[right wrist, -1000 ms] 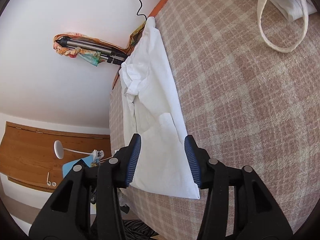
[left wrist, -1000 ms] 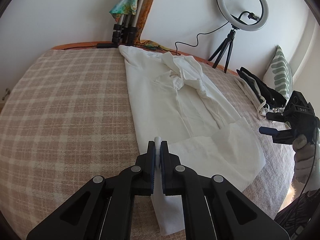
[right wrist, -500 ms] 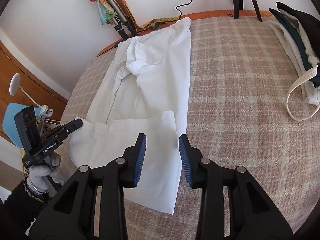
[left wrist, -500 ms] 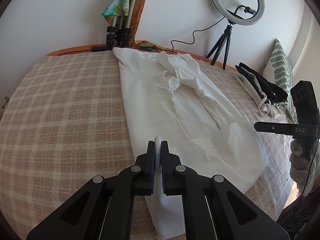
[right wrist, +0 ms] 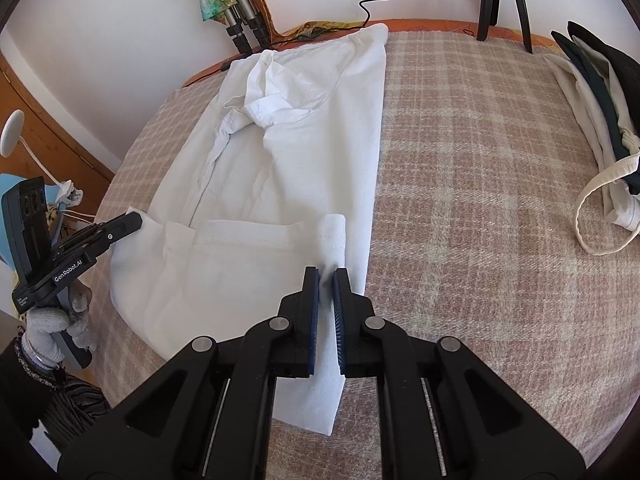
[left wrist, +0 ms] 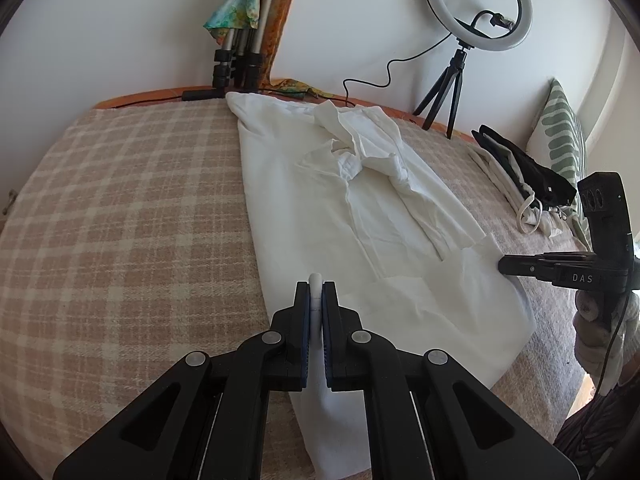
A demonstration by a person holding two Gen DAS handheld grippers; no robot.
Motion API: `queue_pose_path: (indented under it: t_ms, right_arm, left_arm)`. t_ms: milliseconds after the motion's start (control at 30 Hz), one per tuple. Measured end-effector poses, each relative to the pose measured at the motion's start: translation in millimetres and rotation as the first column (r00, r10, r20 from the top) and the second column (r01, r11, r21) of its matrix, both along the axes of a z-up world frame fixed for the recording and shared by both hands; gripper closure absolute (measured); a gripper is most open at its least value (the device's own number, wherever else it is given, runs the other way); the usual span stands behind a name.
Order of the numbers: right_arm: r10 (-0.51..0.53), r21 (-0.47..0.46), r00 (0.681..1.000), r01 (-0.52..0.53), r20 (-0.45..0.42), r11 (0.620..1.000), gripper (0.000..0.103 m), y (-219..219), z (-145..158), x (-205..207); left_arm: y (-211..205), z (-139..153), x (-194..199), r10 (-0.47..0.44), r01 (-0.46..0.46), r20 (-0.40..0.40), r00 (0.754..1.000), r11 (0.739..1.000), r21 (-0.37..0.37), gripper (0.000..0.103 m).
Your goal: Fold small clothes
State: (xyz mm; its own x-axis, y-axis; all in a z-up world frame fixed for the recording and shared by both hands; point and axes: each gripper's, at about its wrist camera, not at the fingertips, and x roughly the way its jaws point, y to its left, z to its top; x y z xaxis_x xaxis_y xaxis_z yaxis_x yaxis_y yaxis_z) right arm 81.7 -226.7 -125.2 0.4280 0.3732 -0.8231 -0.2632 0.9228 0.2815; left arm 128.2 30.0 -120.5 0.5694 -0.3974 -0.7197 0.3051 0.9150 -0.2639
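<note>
garment: white cotton collared shirt, lying flat, centre of both frames, on the beige-and-cream checked blanket; collar twd the far wall, hem end nearest the cameras w/ a band already turned up over the body.
left gripper: closed tight on a pinch of white hem cloth, bottom centre of left-wrist frame; in right-wrist view it sits at left edge on the shirt's corner.
right gripper: jaws all but together, a tuck of hem corner caught between the blue pads, lower centre of frame; reads as gripping.
step: both near corners of the shirt now pinched — looks like set-up for the next fold, hem end up twd collar.
next move needs: lift both corners together, keep edge taut + level, carry twd collar, lay down square.
risk: thin pinch on right may slip; bunched collar could lump under the fold.
clutter: dark and cream folded clothes pile, right edge, well apart.
</note>
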Motion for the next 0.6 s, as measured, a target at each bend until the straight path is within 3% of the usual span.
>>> queue_pose_path:
  t_ms: [133,233,367,467,500,567,600]
  right_arm:
    - [-0.028,-0.021,1.0,0.028,0.013,0.999,0.099,-3,4,-4]
    - [-0.067,-0.043,0.997,0.068,0.041,0.997,0.101,-12,9,-6]
    - [-0.06,-0.077,0.998,0.061,0.015,0.995,0.101,-11,4,-5]
    - [-0.038,-0.091,0.997,0.045,0.074,0.995,0.1,-6,14,-11]
    - [-0.032,-0.062,0.997,0.037,0.074,0.997,0.099,-7,17,-11]
    - [-0.037,-0.055,0.996,0.042,0.078,0.998,0.082,-7,17,-9]
    - [-0.047,-0.063,0.995,0.052,0.085,0.997,0.079,-7,15,-8]
  left_arm:
    - [0,6,-1,0.002,-0.002,0.018,1.0,1.0,-0.013,0.099]
    - [2,6,1,0.027,-0.028,0.05,0.998,0.999,0.016,0.098]
    - [7,-4,9,0.057,-0.057,0.005,0.998,0.998,0.018,0.098]
    - [8,4,6,0.066,-0.067,0.036,0.997,0.997,0.037,0.098]
    - [9,8,4,0.074,-0.076,0.049,0.996,0.996,0.04,0.097]
    - [12,15,3,0.094,-0.096,0.06,0.994,0.995,0.037,0.095]
    - [13,19,2,0.103,-0.105,0.062,0.993,0.994,0.026,0.095]
